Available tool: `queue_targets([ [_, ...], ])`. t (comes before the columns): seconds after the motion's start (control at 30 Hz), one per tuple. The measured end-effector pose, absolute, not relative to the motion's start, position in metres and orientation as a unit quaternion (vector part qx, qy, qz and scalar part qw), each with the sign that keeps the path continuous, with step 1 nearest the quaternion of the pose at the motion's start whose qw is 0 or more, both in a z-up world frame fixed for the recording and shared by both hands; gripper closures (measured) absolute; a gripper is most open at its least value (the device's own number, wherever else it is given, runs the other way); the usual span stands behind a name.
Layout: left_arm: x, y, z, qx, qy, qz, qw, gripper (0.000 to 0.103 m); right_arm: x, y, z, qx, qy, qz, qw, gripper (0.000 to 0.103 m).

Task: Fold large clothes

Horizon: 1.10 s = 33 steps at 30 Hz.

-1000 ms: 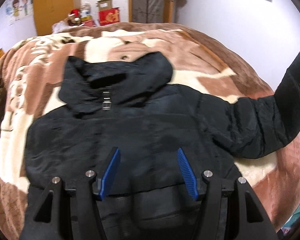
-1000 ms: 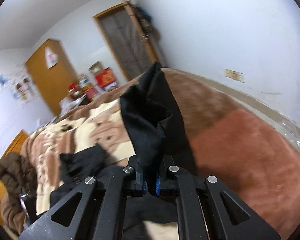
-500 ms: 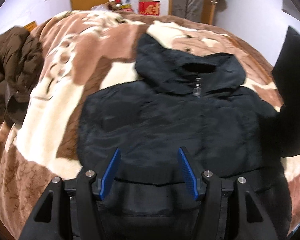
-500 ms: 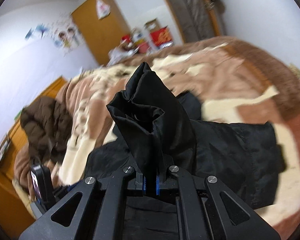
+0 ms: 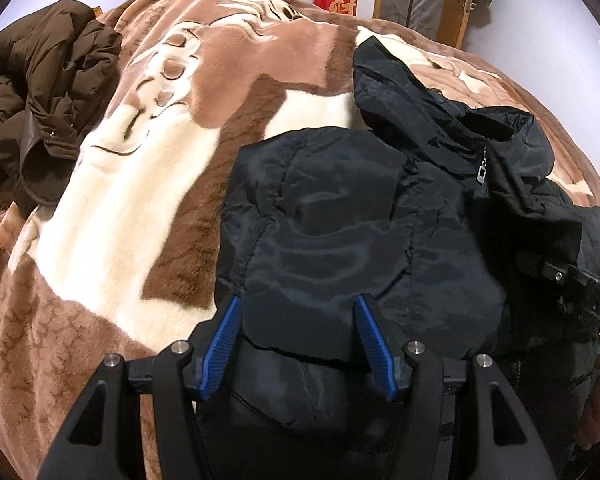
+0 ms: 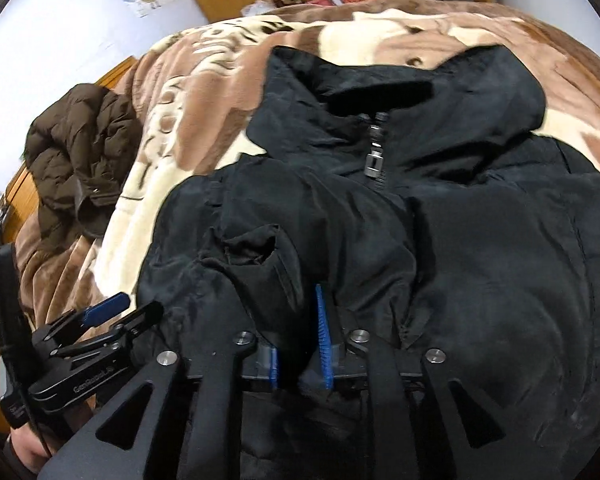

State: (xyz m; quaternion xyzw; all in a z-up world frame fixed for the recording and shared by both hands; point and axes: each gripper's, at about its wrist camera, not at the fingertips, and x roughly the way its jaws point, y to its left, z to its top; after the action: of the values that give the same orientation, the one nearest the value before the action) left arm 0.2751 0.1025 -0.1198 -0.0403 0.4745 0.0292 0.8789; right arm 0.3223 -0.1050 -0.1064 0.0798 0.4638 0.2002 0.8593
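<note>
Already the fold is well under way: the black padded nylon jacket (image 5: 360,232) is lying front-up on the bed, and both of its sleeves are resting across its chest rather than sticking out to the sides. In the right wrist view the cuff end of one sleeve (image 6: 260,264) is sitting between the fingers of the right gripper (image 6: 298,344), whose jaws are opening, so by my reading that sleeve is just being let go. The left gripper (image 5: 296,340) is hanging over the jacket's lower half with its blue pads apart and nothing clamped; the other sleeve is lying flat beneath it. Judging by how things lie, the sleeves are done, and the body is still waiting to be folded up towards the hood (image 6: 452,76), which is spreading out at twelve o'clock above the metal zip pull (image 6: 376,156).

Under it all, a plush brown and cream patterned blanket (image 5: 148,184) is covering the bed. At ten o'clock in the left wrist view a crumpled dark brown puffer coat (image 5: 40,92) is waiting, unfolded. At twelve o'clock, beyond the bed, a red cardboard box (image 5: 336,2), a wooden wardrobe and a door are standing against pale walls.
</note>
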Motion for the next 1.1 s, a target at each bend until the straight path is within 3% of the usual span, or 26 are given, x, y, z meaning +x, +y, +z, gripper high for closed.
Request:
queue_targets([
  [0.1,0.277,0.101,-0.117,-0.039,0.472,0.026,0.88,0.042,0.317,-0.1,-0.097,0.084,0.456,0.219,0.859,0.071],
  [0.17,0.277,0.098,-0.114,-0.037,0.471,0.024,0.881,0.042,0.313,-0.1,-0.088,0.092,0.449,0.232,0.858,0.058],
  [0.23,0.277,0.096,-0.111,-0.036,0.469,0.024,0.882,0.042,0.308,-0.099,-0.078,0.093,0.441,0.242,0.859,0.055],
  [0.5,0.276,0.088,-0.087,-0.045,0.455,0.014,0.889,0.041,0.284,-0.149,-0.037,0.087,0.382,0.211,0.895,0.054],
  [0.67,0.285,0.065,-0.08,-0.092,0.454,-0.048,0.885,0.041,0.284,-0.25,-0.048,0.117,0.39,0.079,0.91,0.054],
  [0.9,0.32,0.015,-0.111,-0.156,0.496,-0.139,0.843,0.04,0.275,-0.334,-0.064,0.153,0.393,-0.009,0.907,0.054],
  [0.93,0.323,0.01,-0.115,-0.156,0.498,-0.141,0.841,0.046,0.275,-0.339,-0.064,0.152,0.392,-0.012,0.907,0.054],
  [0.97,0.324,0.007,-0.116,-0.149,0.496,-0.138,0.844,0.06,0.275,-0.342,-0.063,0.152,0.391,-0.014,0.908,0.054],
  [1.0,0.324,0.007,-0.115,-0.141,0.491,-0.13,0.849,0.088,0.276,-0.346,-0.062,0.15,0.387,-0.017,0.91,0.054],
  [1.1,0.319,0.025,-0.108,-0.156,0.465,-0.107,0.865,0.093,0.274,-0.352,-0.057,0.142,0.375,-0.021,0.916,0.054],
])
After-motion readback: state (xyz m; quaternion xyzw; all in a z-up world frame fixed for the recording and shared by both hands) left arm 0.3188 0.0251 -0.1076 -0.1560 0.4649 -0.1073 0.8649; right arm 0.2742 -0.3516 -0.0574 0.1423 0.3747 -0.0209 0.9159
